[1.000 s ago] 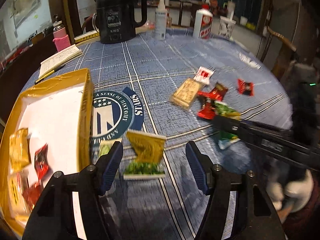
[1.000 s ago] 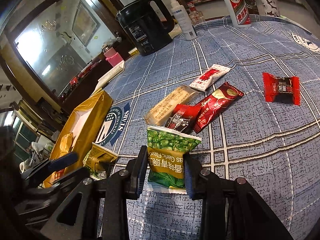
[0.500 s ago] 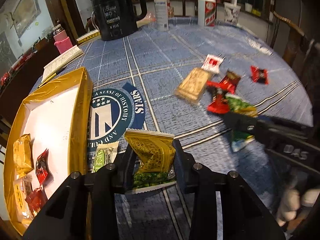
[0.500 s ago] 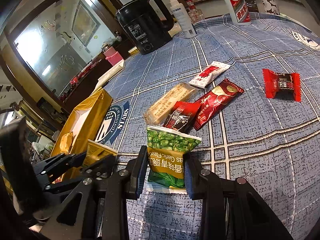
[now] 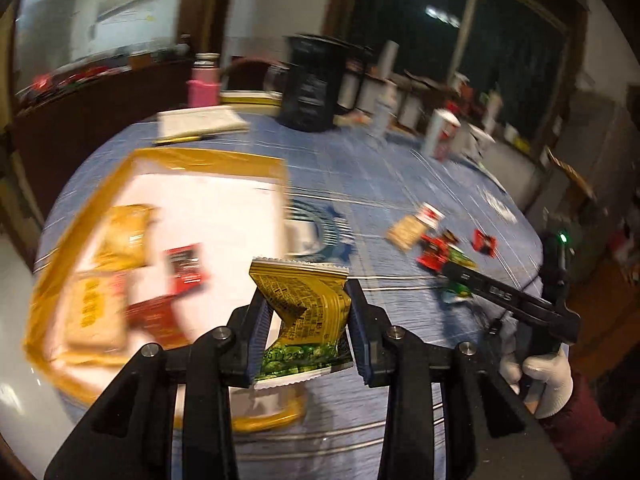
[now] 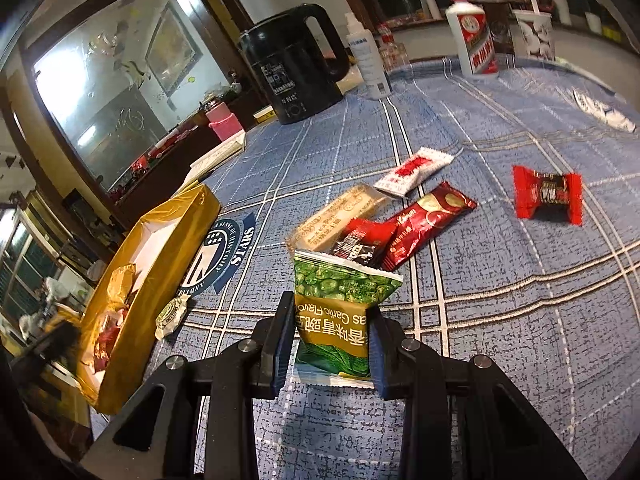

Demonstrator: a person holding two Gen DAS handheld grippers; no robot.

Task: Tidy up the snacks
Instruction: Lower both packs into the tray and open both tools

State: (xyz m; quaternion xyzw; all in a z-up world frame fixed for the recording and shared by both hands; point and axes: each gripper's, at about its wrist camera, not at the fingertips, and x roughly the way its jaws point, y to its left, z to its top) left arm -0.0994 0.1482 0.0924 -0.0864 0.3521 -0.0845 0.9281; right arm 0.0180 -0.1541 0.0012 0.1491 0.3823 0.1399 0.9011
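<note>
The left hand-held gripper point(image 5: 306, 334) was closed on a gold and green snack packet point(image 5: 304, 316); both pads pressed its sides and the foil was creased between them. The packet was held above the near right corner of the gold tray point(image 5: 200, 158), which lay on the left part of the table point(image 5: 360, 176). Inside the tray were a yellow packet point(image 5: 124, 236), a small red packet point(image 5: 186, 268), a pale yellow packet point(image 5: 94, 312) and a dark red one point(image 5: 154, 318). This view was blurred, so their prints could not be read.

The right hand-held gripper point(image 6: 330, 344) was closed on a green pea packet point(image 6: 340, 312), which stood upright between its pads, with its lower edge close to the blue checked tablecloth point(image 6: 500, 320); whether it touched the cloth I could not tell. Just beyond this packet lay a group of snacks: a tan biscuit bar point(image 6: 340, 216), a small dark red packet point(image 6: 366, 242) partly on top of the bar, a long red stick packet point(image 6: 430, 220) and a white and red sachet point(image 6: 416, 170). A red candy point(image 6: 548, 194) lay apart, to the right. A small gold sachet point(image 6: 172, 316) lay on the cloth just beside the tray's right wall.

At the far side of the table stood a black kettle point(image 6: 296, 68), a white spray bottle point(image 6: 368, 60) and a white bottle with a red label point(image 6: 474, 38). A gloved hand point(image 5: 540, 376) held the right tool's grip.
</note>
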